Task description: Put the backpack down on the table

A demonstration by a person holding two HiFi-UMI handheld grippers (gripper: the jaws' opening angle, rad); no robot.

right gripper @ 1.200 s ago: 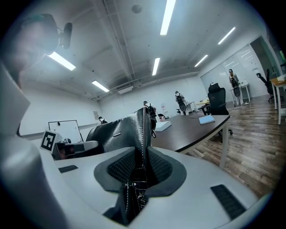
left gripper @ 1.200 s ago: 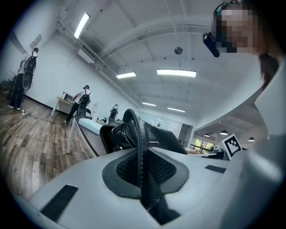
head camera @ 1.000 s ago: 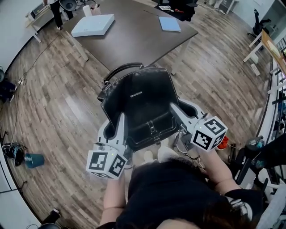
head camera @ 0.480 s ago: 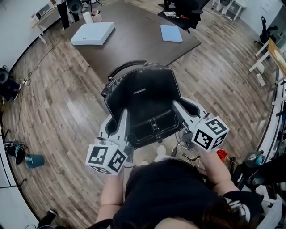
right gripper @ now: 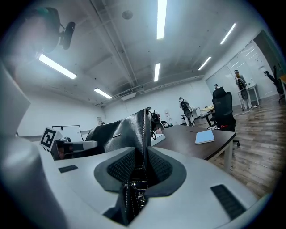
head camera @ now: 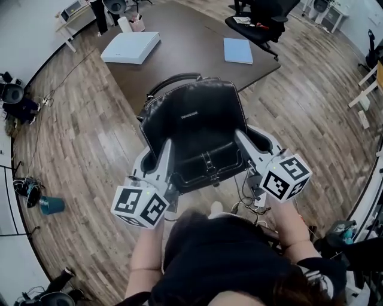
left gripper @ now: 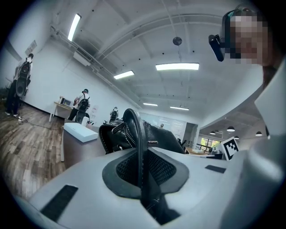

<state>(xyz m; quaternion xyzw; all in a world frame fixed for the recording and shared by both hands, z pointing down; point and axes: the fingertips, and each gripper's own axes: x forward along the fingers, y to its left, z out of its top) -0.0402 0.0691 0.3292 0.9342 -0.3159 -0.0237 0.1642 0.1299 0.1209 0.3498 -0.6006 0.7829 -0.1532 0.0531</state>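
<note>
I carry a black leather backpack in the air between both grippers, over the wooden floor just short of the dark brown table. My left gripper is shut on a thin black strap at the bag's left side. On the bag's right side my right gripper is shut on a thick zipped edge. In the left gripper view, the bag's body rises beyond the jaws. The bag's top handle points at the table.
On the table lie a flat white box and a blue notebook. A black office chair stands behind it. A teal cup and cables lie on the floor at left. People stand at the far wall.
Both grippers and the backpack have moved forward toward the table, whose near corner now lies under the bag's handle. Both grips are unchanged.
</note>
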